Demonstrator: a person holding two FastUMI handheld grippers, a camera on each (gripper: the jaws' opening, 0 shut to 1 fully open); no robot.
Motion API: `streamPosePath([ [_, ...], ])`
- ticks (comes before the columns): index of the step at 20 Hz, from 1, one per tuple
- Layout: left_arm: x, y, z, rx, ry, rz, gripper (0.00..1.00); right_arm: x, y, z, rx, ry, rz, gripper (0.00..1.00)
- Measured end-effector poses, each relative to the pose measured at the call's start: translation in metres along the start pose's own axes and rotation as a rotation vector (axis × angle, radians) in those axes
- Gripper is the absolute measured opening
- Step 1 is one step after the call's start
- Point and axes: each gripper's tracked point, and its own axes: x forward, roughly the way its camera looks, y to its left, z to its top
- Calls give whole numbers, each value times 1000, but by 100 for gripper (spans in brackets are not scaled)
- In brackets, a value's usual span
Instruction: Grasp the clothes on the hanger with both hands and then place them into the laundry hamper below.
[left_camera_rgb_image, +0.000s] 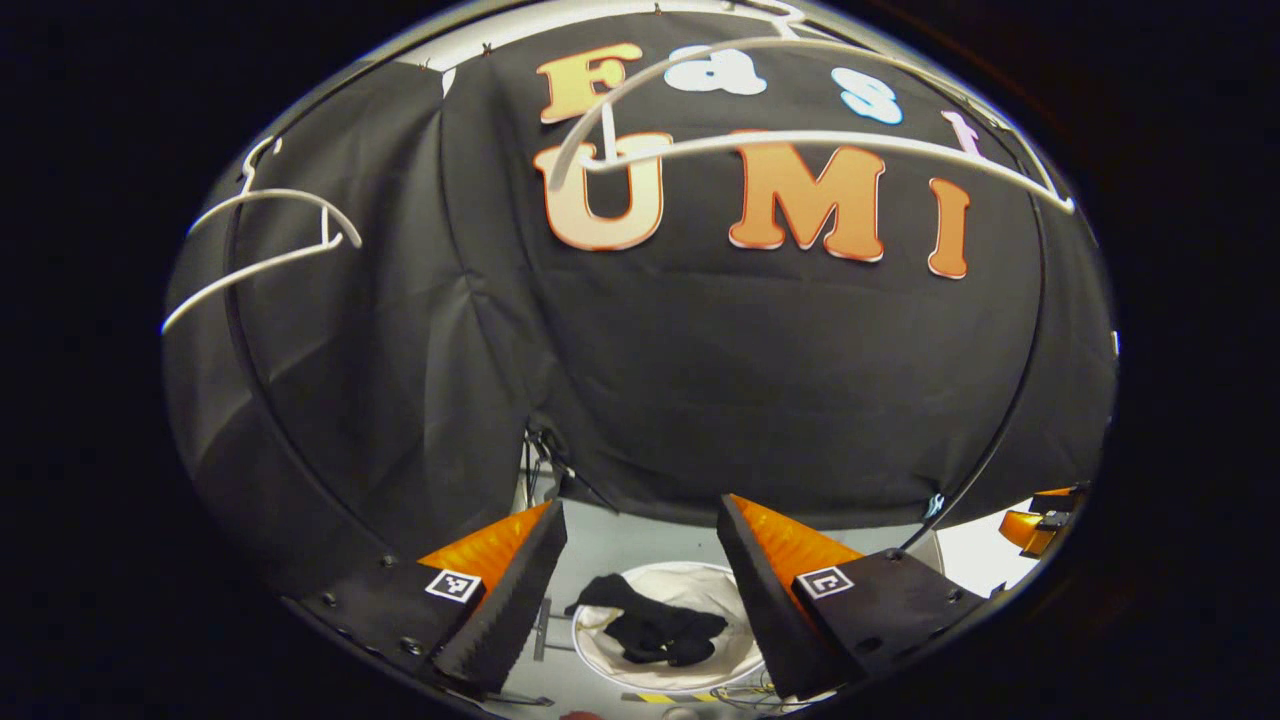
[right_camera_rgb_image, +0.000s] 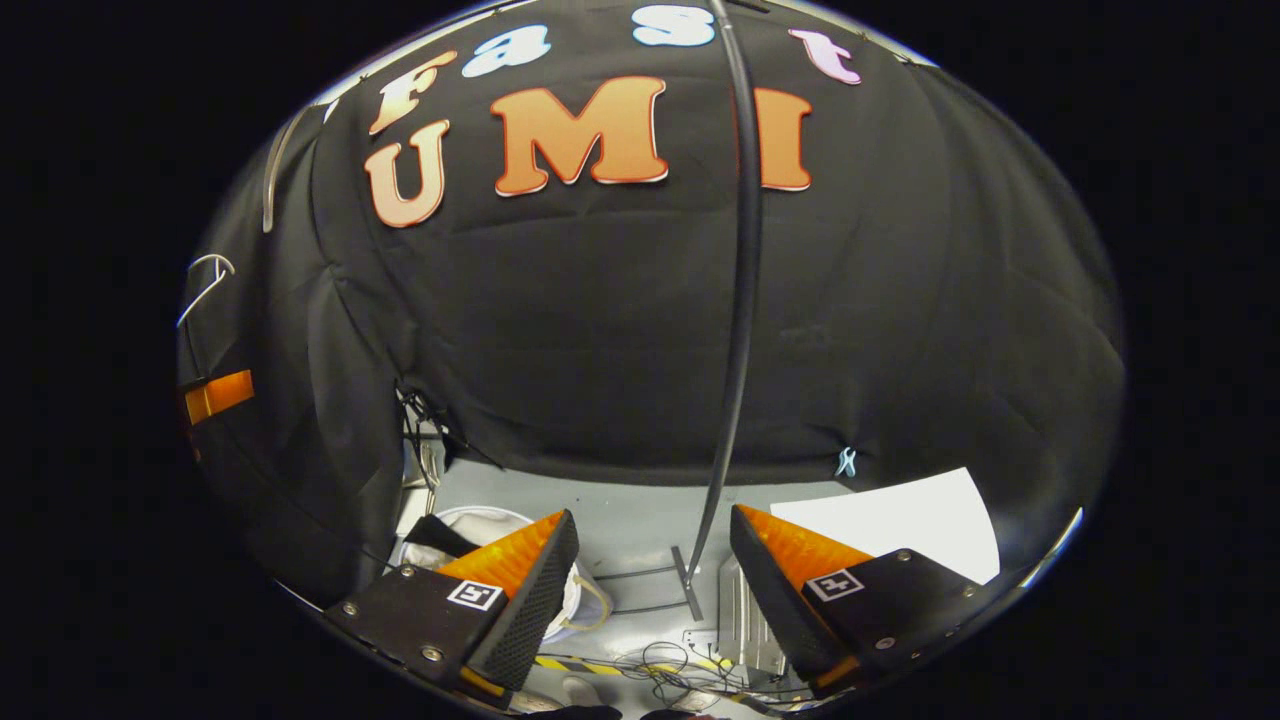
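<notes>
- The dark crumpled garment (left_camera_rgb_image: 655, 625) lies inside the round white fabric laundry hamper (left_camera_rgb_image: 600, 660) on the grey floor, seen at about 6 o'clock in the left gripper view. To my eye the drop is already made.
- Your left gripper (left_camera_rgb_image: 635, 590) has its fingers spread wide and holds nothing. The garment sits well below and between them, touching neither.
- Your right gripper (right_camera_rgb_image: 650, 590) is likewise spread and empty. In its view the hamper (right_camera_rgb_image: 480, 520) lies at about 7 o'clock, partly behind the left-hand finger, with a dark fold of cloth at its rim.
- The bare white plastic hanger (left_camera_rgb_image: 800, 140) hangs at 12 o'clock in the left gripper view, with a second white hanger (left_camera_rgb_image: 270, 250) at 10 o'clock. Neither carries any clothing.
- Risk: a corner of the garment seems to lie near the hamper's rim. Brush it while you move off and it could be dragged out.
- Risk: the thin dark curved pole (right_camera_rgb_image: 745, 300) stands near the right gripper, and loose cables (right_camera_rgb_image: 680, 670) trail on the floor at 6 o'clock. A careless swing could knock the pole or snag them.
</notes>
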Motion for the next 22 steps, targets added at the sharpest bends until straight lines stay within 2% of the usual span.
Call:
streamPosePath([
  [11, -66, -19, 127, -1, -265, -15, 97, -82, -41, 113, 19, -272, -26, 94],
  [17, -92, -27, 163, 13, -368, -11, 96, -146, -36, 166, 22, -455, 16, 94],
  [18, -95, -28, 166, 11, -379, -13, 96, -155, -37, 173, 16, -479, 19, 100],
  [22, -110, -30, 181, -18, -420, -29, 96, -183, -31, 194, -29, -567, 9, 100],
])
